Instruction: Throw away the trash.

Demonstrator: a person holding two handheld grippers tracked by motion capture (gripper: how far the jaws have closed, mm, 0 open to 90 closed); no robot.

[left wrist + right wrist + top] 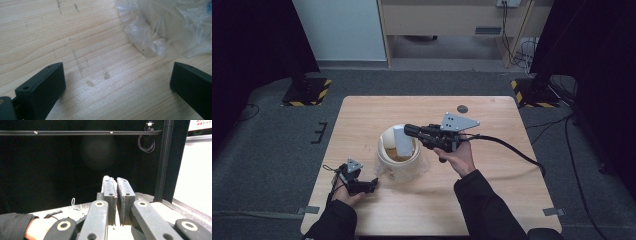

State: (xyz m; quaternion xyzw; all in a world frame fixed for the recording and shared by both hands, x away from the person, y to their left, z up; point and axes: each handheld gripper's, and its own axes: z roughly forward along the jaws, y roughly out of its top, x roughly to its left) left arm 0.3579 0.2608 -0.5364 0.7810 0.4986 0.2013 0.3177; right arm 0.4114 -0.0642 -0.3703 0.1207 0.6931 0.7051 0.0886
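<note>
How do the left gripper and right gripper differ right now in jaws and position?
The left gripper has its jaws spread wide with nothing between them; the right gripper has its jaws pinched on a thin white sheet. The left gripper sits low over the table beside the bowl; the right is raised above the bowl. Both are hand-held, with black jaws.

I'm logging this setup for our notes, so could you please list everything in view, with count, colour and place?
table: one, light wood, centre of the floor area
round container: one, cream-white, mid-table, brownish contents inside
pale flat packet: one, whitish, hanging over the container from the right jaws
clear plastic wrap: one, transparent, crumpled at the container's base
dark disc: one, grey, far table edge
stand bases: two, black with yellow stripes, floor beyond the table
left hand-held gripper: one, black, near-left table, jaws wide apart
right hand-held gripper: one, black, above the container, jaws shut on the packet
</note>
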